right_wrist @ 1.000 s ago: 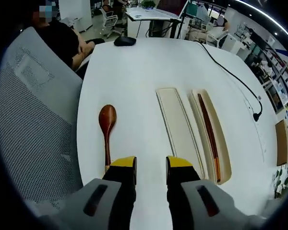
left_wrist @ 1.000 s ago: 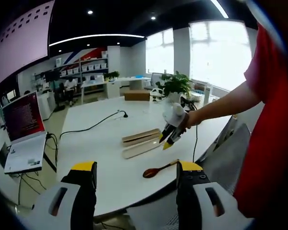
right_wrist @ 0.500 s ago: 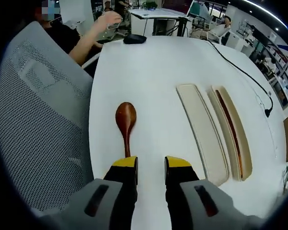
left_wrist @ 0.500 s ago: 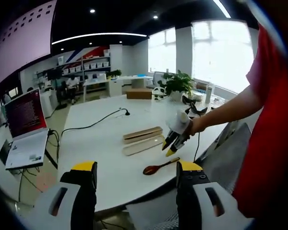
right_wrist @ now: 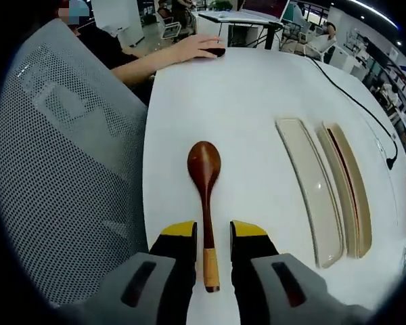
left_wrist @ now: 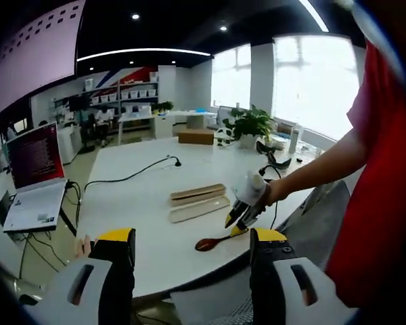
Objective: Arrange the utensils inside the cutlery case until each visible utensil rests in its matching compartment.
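In the right gripper view, the right gripper (right_wrist: 213, 233) had its yellow-tipped fingers (right_wrist: 179, 233) spread apart, one on each side of the handle of a wooden spoon (right_wrist: 205, 177), with a gap showing between each pad and the handle, so nothing was clamped. The spoon lay flat on the white counter (right_wrist: 250, 101), its pale handle end between the fingers and its dark brown bowl pointing to the far side. To the right of the spoon, well apart from it, lay the two long halves of the cutlery case: the nearer half (right_wrist: 311, 186) was a shallow cream tray, and the half just beyond it (right_wrist: 348, 186) held a slim dark utensil (right_wrist: 344, 176) lying lengthwise (too thin to identify with certainty). On the left a grey mesh chair back (right_wrist: 61, 156) stood against the counter edge, and a person's arm (right_wrist: 172, 54) reached onto the far end of the counter. In the left gripper view, the left gripper (left_wrist: 189, 247) had its fingers (left_wrist: 118, 245) wide apart with nothing between them, held off the near edge of the counter (left_wrist: 135, 203). From there the right gripper (left_wrist: 238, 220) was seen at the spoon (left_wrist: 213, 241), with the case (left_wrist: 197, 201) just beyond. A black cable (left_wrist: 132, 175) ran across the far counter, and an open laptop (left_wrist: 30, 179) sat on a desk at the left.
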A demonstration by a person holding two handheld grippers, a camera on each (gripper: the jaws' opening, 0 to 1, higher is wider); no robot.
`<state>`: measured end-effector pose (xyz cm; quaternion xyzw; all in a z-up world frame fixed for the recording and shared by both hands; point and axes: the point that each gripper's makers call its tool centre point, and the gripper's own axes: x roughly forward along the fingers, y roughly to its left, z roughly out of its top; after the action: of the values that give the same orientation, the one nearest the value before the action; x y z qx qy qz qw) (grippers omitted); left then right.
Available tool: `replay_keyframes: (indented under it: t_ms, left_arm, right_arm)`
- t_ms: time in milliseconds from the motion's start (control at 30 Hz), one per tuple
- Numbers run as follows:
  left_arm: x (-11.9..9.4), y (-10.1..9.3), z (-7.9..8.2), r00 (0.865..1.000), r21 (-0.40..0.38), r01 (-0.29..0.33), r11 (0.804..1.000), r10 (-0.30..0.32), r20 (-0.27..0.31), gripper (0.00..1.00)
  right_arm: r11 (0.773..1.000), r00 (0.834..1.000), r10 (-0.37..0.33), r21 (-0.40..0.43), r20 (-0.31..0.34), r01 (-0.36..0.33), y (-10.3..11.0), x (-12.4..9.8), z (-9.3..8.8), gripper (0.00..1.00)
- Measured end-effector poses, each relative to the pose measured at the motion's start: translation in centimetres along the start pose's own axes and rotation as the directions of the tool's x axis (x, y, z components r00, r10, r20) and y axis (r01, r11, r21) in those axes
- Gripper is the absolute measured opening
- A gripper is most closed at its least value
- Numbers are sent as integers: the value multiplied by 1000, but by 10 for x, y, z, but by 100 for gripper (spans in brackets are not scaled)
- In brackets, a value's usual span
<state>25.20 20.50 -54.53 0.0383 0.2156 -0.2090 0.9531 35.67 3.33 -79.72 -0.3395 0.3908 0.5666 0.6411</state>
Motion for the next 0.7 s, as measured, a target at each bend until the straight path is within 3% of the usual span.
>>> replay_keyframes:
  t_ms: [700]
  left_arm:
    - [-6, -6, -6, 999, 10, -47, 999, 47, -25, 69]
  right_arm:
    - [999, 1000, 6, -37, -8, -6, 8, 17, 6, 14]
